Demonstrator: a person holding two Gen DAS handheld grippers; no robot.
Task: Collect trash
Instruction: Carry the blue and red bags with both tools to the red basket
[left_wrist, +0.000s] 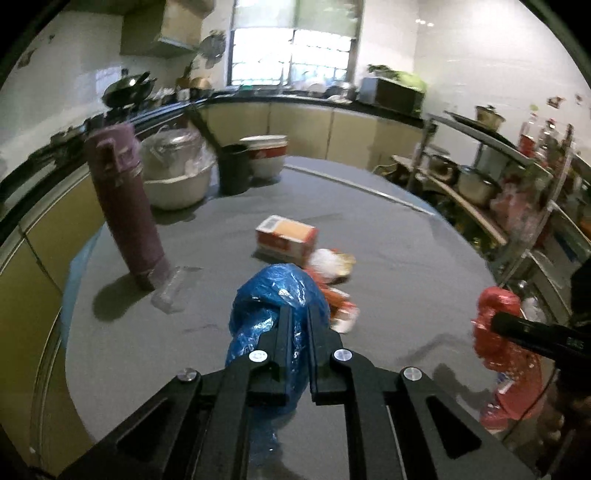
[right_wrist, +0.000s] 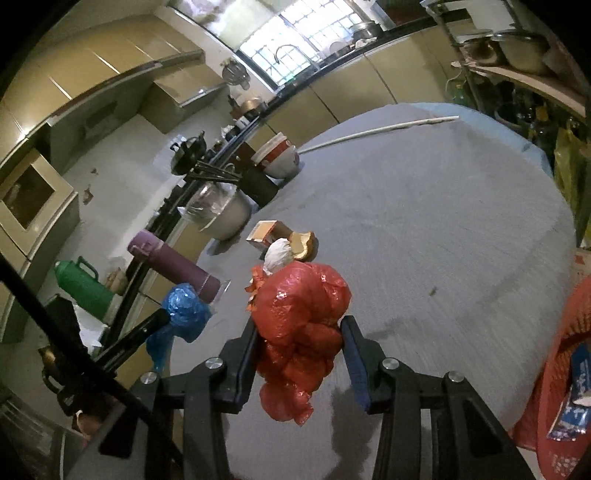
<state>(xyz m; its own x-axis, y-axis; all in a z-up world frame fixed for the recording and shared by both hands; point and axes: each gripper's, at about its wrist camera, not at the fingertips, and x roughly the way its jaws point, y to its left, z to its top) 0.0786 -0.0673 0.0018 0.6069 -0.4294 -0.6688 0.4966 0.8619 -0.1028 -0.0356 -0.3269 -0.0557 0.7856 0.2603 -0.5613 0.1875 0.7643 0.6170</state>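
**Two bags in the air, loose trash left behind**

The blue bag (left_wrist: 273, 295) hangs pinched in the left tool (left_wrist: 298, 314), its jaws squeezed almost together on the crumpled plastic. The red bag (right_wrist: 303, 314) sits between the fingers of the right tool (right_wrist: 301, 332), which clamps it at a wider gap; its tail dangles below. Both are clear of the grey tabletop (left_wrist: 406, 258). A red mesh bin (right_wrist: 561, 369) shows at the right edge, likely the drop point. To do this well, keep both grips firm, carry the bags low and steady, and release only over the bin. A carton (left_wrist: 287, 236), wrappers (left_wrist: 334, 273) and a purple flask (left_wrist: 125, 206) remain on the tabletop.
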